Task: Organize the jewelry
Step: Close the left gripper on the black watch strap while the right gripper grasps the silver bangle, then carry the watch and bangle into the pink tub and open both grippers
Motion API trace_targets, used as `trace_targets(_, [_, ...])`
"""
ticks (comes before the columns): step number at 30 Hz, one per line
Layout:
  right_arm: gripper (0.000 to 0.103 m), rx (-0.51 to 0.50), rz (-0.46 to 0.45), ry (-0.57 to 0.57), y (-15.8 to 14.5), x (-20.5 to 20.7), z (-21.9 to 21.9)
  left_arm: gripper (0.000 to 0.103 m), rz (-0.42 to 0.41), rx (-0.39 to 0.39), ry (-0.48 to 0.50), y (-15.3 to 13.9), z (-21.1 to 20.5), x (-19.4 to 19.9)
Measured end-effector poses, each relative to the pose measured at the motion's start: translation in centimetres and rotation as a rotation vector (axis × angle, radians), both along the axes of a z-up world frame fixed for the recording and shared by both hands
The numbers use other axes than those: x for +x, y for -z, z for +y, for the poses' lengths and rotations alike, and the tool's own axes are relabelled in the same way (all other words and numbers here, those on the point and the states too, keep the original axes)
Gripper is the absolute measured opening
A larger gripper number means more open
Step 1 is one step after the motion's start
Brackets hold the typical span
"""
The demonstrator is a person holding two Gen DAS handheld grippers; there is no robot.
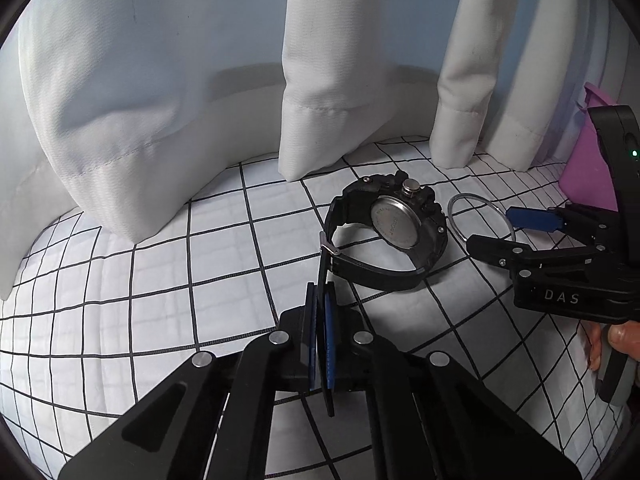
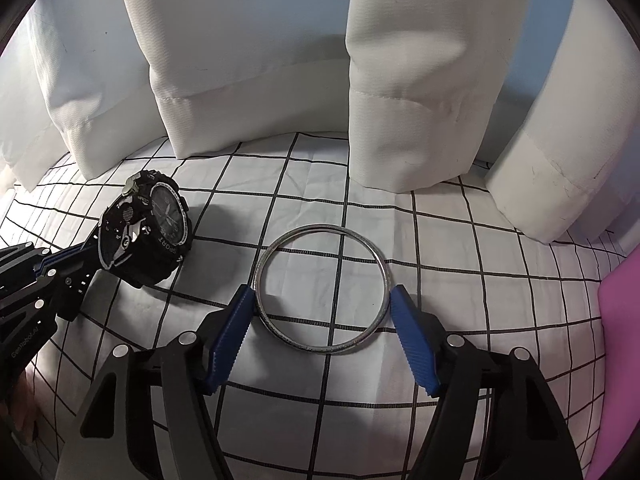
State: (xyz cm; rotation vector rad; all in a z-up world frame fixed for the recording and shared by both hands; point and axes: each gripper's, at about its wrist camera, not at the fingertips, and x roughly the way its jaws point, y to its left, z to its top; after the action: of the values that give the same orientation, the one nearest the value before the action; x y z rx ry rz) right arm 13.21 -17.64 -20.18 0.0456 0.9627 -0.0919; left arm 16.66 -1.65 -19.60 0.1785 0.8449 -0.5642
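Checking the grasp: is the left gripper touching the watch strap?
Touching. The left wrist view shows the left gripper shut on the watch strap.

- White bedsheet (image 2: pixel 304 200) with a thin black grid — it covers the whole surface in both views and lies slightly rumpled.
- White curtains (image 2: pixel 248 64) hang in folds, their stitched hems touching the sheet's far edge.
- Pale blue wall (image 1: pixel 256 12) shows between the curtain folds.
- A pink-purple object (image 2: pixel 620 344) at the right edge — cropped, unidentifiable.
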Motion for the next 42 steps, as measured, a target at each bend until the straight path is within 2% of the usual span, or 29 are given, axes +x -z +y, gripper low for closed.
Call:
trace_targets(7, [0.067,0.086,-0.011,0.022,-0.2,-1.5,-0.8,0.003,0.034,-0.065,-0.027,-1.2,0.4,-1.5])
trace_targets(15, [0.067,0.108,-0.015,0.02,-1.4,-3.5,-1.4,0.003,0.049,-0.101,-0.047,-2.5,1.5,-2.9])
trace_targets(17, [0.067,0.111,-0.01,0.013,-2.2,-2.6,-1.9,0.003,0.049,-0.109,-0.054,-2.9,2.0,-3.2])
trace_targets(42, [0.067,0.136,-0.022,0.016,-5.0,-4.0,-3.0,0.003,-0.033,-0.178,-0.039,-7.7,2.0,-4.0])
